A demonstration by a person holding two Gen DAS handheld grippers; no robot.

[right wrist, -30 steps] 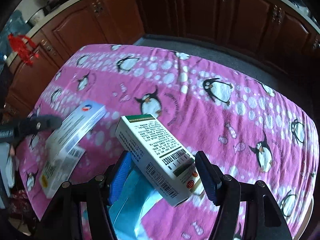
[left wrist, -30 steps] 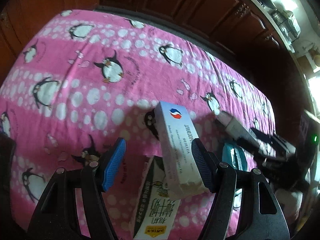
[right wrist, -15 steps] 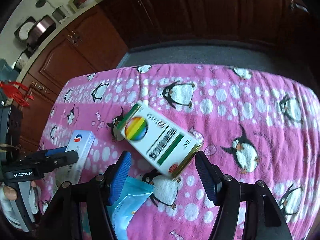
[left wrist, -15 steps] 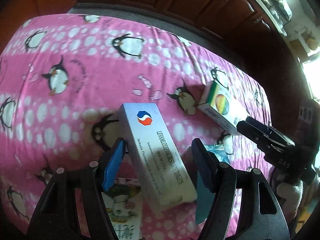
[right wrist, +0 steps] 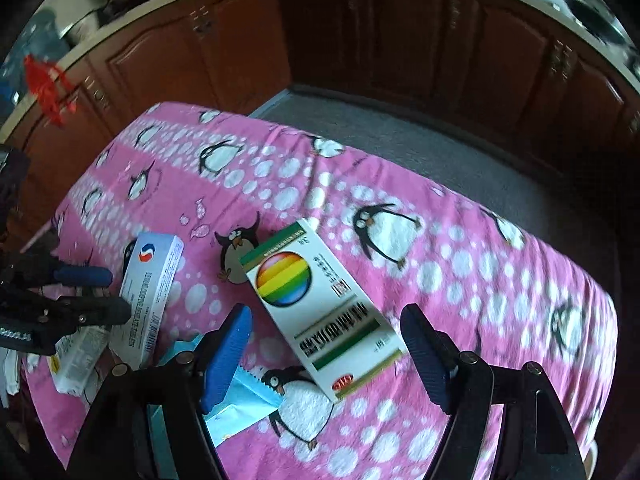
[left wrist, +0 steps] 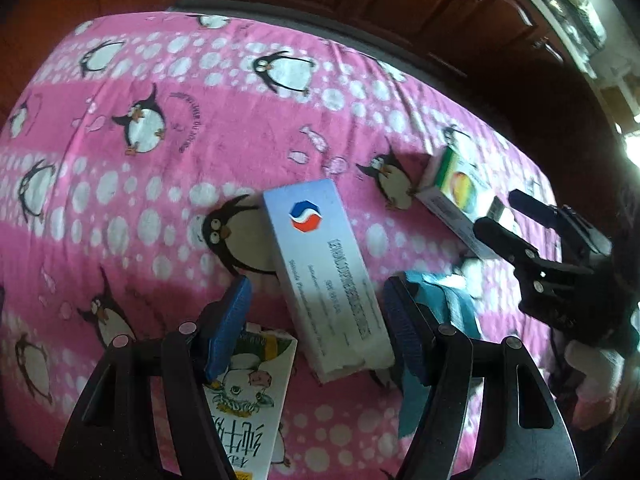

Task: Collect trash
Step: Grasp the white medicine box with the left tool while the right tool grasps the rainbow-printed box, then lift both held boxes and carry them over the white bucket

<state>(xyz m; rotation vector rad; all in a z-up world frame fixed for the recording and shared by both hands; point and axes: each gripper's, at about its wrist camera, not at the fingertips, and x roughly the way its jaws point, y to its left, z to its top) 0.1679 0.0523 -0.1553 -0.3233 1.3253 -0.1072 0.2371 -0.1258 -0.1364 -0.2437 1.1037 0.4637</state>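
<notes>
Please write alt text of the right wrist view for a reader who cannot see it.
The open right gripper hovers over a white box with a rainbow circle lying on a pink penguin-print cloth. A light blue wrapper lies under its left jaw. Farther left, the left gripper straddles a pale box with a red-and-blue logo.

A soft, fuzzy pink fleece cloth [left wrist: 168, 184] printed with penguins covers the bench. On it lie smooth printed cardboard cartons: a pale medicine box [left wrist: 324, 268] with a slight sheen, a rainbow-logo box [right wrist: 320, 304] and a cartoon-printed carton [left wrist: 248, 396]. A light blue wrapper [right wrist: 244, 400] looks like thin, shiny plastic film with a serrated edge. The left gripper [left wrist: 316, 324] and right gripper [right wrist: 324, 356] have matt black plastic arms, ribbed blue rubbery pads [right wrist: 224, 356] and small metal pins. Behind stand glossy varnished wooden cabinets [right wrist: 400, 36].
</notes>
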